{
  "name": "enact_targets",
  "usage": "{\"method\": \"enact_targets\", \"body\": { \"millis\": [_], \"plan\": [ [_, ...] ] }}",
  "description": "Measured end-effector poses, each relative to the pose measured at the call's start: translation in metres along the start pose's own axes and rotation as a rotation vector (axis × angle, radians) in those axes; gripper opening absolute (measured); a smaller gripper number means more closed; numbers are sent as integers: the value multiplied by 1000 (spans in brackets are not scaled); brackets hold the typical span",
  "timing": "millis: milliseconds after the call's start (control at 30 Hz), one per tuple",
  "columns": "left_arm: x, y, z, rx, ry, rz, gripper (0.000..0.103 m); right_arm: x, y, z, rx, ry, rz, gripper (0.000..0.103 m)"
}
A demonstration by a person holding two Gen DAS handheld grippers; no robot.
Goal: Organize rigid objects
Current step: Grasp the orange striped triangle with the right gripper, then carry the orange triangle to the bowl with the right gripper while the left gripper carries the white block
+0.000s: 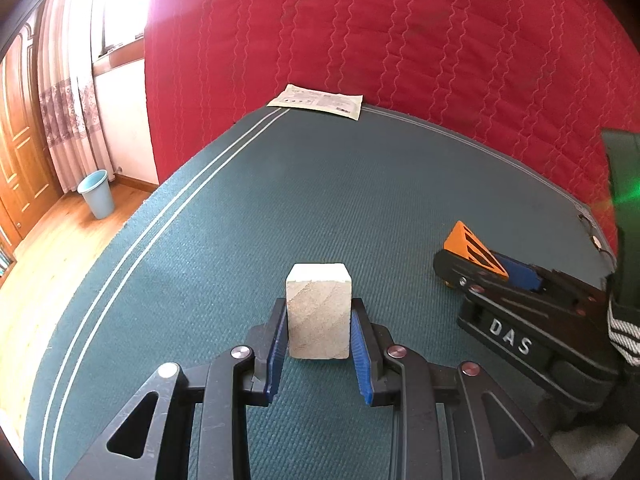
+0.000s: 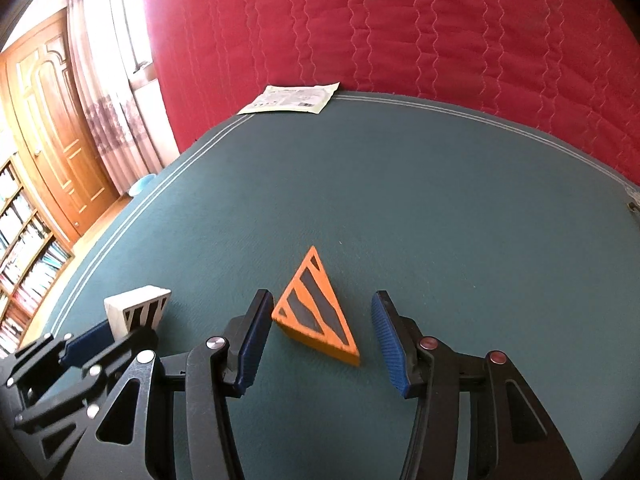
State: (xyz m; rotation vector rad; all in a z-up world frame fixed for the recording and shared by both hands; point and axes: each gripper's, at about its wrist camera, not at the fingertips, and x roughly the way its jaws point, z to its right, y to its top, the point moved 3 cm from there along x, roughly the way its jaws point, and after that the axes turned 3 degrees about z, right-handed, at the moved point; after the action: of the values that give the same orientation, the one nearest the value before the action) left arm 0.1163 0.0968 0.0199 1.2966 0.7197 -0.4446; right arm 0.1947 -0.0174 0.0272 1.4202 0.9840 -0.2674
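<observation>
A pale rectangular block (image 1: pixel 319 312) stands on the teal mat (image 1: pixel 320 184). My left gripper (image 1: pixel 319 320) has its blue pads against both sides of the block and is shut on it. The block also shows in the right wrist view (image 2: pixel 136 308), with black stripes on one face. An orange triangular block with dark stripes (image 2: pixel 316 312) lies flat on the mat between the fingers of my right gripper (image 2: pixel 322 320), which is open with a gap on the right side. In the left wrist view the triangle (image 1: pixel 472 248) sits at the right gripper's tips.
A white printed sheet (image 1: pixel 318 101) lies at the mat's far edge, against a red quilted cover (image 1: pixel 400 32). A blue bin (image 1: pixel 97 194) stands on the wooden floor at left, near curtains and a door. Bookshelves (image 2: pixel 20 248) show at far left.
</observation>
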Motion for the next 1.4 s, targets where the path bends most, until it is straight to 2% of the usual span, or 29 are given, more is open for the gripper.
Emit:
{"method": "enact_targets", "body": {
  "millis": [167,500,1400],
  "plan": [
    [1,0,0,-2,-1,-2,31,1,0,-3,-12,0,-2,38],
    [0,-2,1,4,-6,2,31,-11,-12,-3,-4,-9,1,37],
    [-22,-17,37,114,-95,31,31,-102,-95,26,150,-76,35,37]
  ]
}}
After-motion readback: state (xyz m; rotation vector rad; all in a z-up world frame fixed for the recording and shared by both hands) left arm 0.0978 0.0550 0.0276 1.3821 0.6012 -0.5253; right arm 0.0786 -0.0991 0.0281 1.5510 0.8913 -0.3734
